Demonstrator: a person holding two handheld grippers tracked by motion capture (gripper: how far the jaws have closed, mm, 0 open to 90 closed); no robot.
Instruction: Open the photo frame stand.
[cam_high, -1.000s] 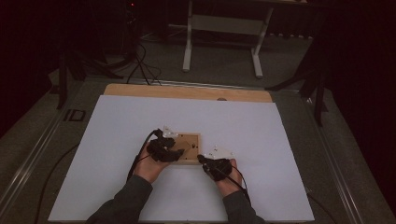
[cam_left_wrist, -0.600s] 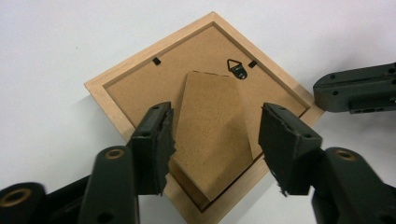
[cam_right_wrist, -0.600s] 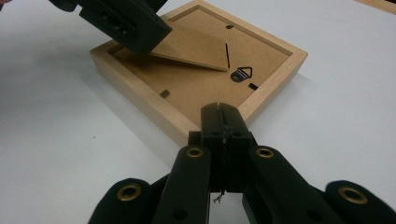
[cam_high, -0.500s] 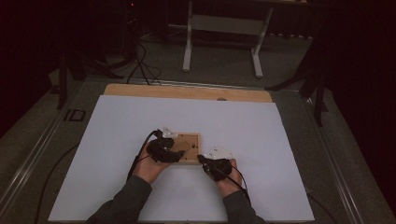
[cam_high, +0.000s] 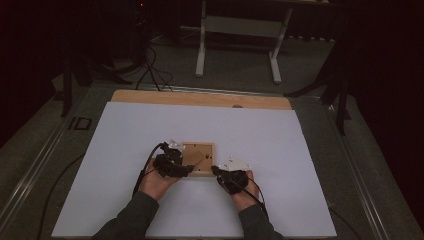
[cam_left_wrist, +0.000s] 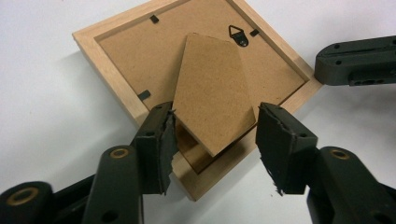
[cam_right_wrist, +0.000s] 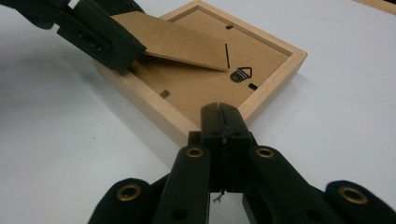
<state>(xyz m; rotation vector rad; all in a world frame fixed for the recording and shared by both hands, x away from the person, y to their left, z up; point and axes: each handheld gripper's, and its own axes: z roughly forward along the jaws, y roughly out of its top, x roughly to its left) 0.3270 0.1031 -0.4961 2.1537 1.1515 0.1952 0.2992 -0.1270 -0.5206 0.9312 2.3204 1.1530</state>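
The picture frame (cam_high: 198, 158) lies face down on the desk (cam_high: 300, 150). Keep the shut right gripper (cam_right_wrist: 223, 112) pressing its corner (steadying it); the left gripper (cam_left_wrist: 212, 133), half-open and lately closing, straddles the stand flap (cam_left_wrist: 212, 93) untouched.

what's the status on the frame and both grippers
Left gripper open, jaws straddling the easel stand. Right gripper shut, tips at the picture frame edge. Nothing in the way.

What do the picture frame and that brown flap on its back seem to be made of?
The frame looks like pale, unvarnished wood: faint grain, matte surface. The flap, the fold-out stand, looks like brown pressed fibreboard or stiff card: flat, speckled, dull, with a thin cut edge. The hanger seems dark metal.
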